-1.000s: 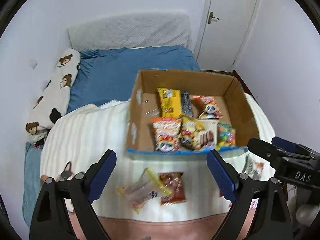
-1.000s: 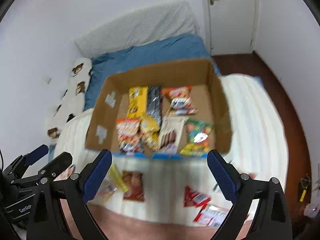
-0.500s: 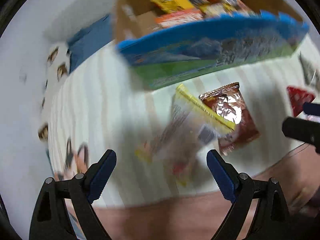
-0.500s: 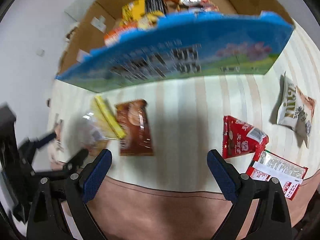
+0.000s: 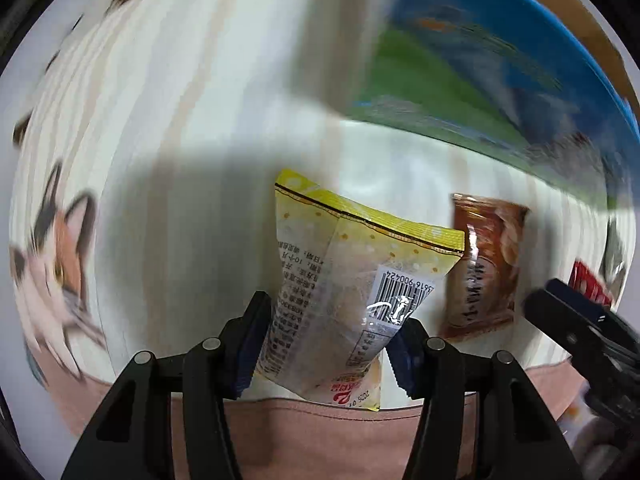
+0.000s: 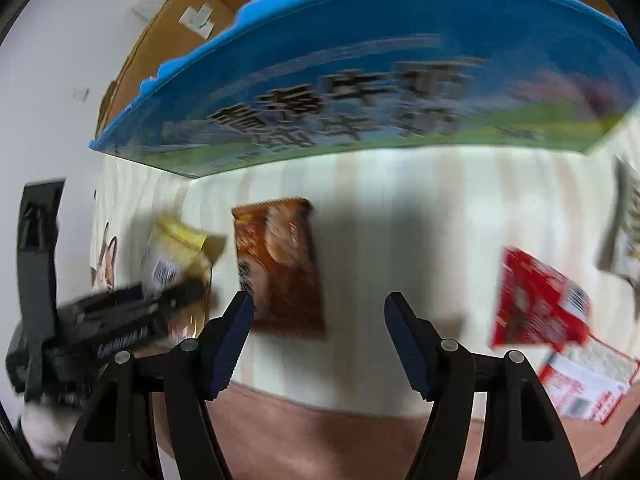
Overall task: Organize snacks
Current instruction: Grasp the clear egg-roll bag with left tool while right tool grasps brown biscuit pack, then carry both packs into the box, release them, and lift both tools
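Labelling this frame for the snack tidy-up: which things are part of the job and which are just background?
Job:
- yellow-topped snack packet, between the closing left gripper pads
- brown snack packet, at the closing right gripper
- red packet
- cardboard box already holding snacks

Background:
- striped bedspread
- cat print on it

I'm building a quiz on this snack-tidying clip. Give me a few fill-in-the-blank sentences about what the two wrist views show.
1. The pack between the closing left gripper's fingers has a ____ top edge.
2. The brown pack lies on the striped ____.
3. Between the closing right gripper's fingertips there is ____ snack.
4. The box's printed front has a ____ rim.

Missing words: yellow; blanket; no; blue
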Motion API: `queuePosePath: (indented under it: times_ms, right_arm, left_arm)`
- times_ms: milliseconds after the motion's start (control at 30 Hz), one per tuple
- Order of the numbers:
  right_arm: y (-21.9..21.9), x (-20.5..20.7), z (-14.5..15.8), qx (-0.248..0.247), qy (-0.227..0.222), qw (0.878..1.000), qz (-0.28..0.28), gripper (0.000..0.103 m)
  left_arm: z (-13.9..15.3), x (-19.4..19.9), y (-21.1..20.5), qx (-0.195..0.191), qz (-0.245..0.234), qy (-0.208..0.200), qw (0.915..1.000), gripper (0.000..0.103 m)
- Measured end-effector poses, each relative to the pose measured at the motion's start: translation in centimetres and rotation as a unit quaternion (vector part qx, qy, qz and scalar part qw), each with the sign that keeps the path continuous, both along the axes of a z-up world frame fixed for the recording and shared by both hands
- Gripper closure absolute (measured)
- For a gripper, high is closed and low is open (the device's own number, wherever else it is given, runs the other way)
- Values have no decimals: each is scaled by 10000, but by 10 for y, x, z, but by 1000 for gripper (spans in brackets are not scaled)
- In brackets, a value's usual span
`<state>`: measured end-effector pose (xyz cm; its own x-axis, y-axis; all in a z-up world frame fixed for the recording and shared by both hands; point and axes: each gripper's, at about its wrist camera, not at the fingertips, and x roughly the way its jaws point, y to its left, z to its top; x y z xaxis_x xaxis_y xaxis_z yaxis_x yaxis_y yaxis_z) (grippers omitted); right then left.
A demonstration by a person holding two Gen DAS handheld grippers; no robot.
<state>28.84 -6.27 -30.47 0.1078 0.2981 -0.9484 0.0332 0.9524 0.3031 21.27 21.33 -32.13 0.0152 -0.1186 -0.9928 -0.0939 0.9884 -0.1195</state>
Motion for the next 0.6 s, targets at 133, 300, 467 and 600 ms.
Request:
queuePosePath:
  times_ms: [133, 300, 467, 600]
  right_arm:
    - [32, 17, -21, -413, 148, 9988, 228, 31]
    - [45, 13, -29, -986, -67, 9940, 462, 42]
    - [20, -12, -26, -889, 6, 9950, 464, 42]
    - [-7, -40, -25, -796, 174, 9961, 345, 42]
  left_arm:
    - [-8, -9, 16, -120, 385, 20, 9992, 49]
    - [-10, -17, 15, 4, 376, -80, 9993, 51]
    - [-10, -43, -9, 176, 298, -123, 9993, 51]
    - [-10, -68, -32, 187, 167, -21, 9997, 53]
